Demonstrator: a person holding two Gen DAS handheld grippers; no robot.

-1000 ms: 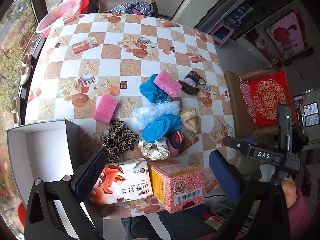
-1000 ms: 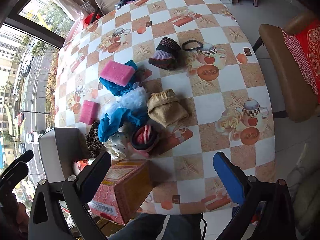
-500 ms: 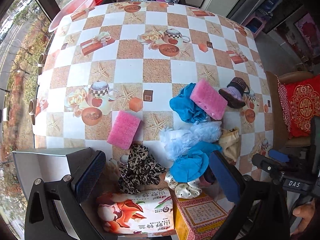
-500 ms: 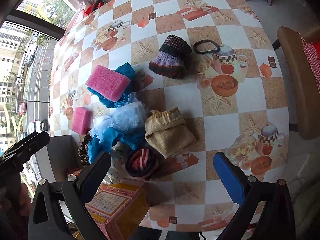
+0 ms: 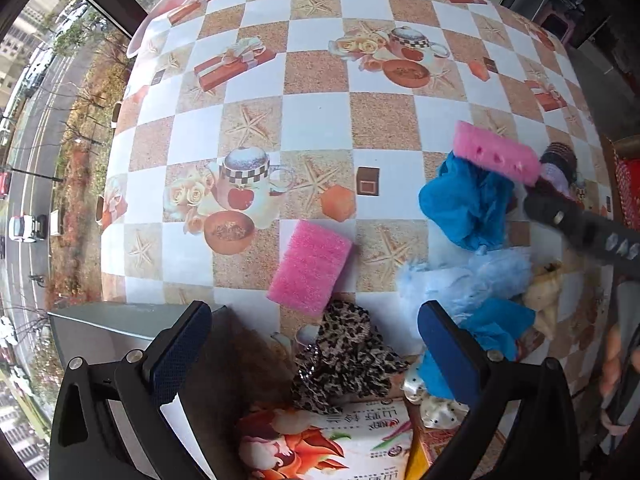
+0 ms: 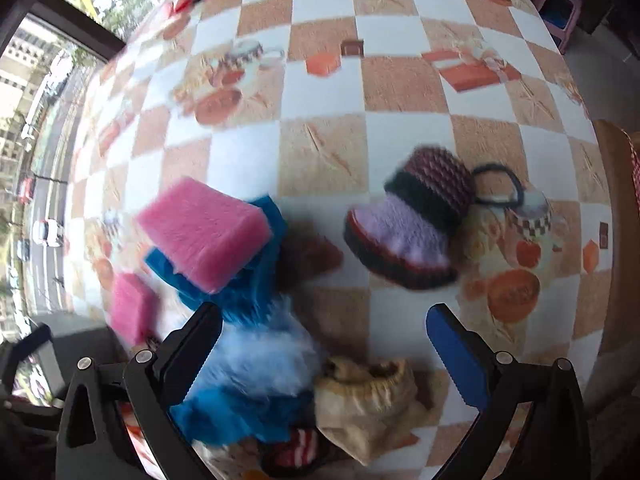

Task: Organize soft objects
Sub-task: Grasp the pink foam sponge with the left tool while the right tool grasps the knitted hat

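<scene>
Jaws are held wide apart on both tools, with nothing clamped between either pair. The left gripper (image 5: pixel 314 344) is poised over the near edge of the bench (image 5: pixel 320 120), and the right gripper (image 6: pixel 324 344) is hovering above the heap of soft things.

The flat pink sponge (image 5: pixel 310 266) is picked as landmark: it lies alone on the checked cloth, just beyond the leopard-print scrunchie (image 5: pixel 346 356), which sits nearest the left jaws. To the sponge's right the blue cloth (image 5: pixel 466 204) is seen with a second pink sponge (image 5: pixel 496 154) resting on top; the pale blue fluffy item (image 5: pixel 468 280) is heaped below that. The open box (image 5: pixel 104 328) stands to the sponge's lower left.

The flat sponge's long axis runs from near left to far right, slightly tilted. It is judged light, springy and easily squashed, so a gentle pinch across its short sides should serve. The scrunchie is judged floppy, best taken at its bunched middle. The right view is blurred, so finer detail cannot be told.
</scene>
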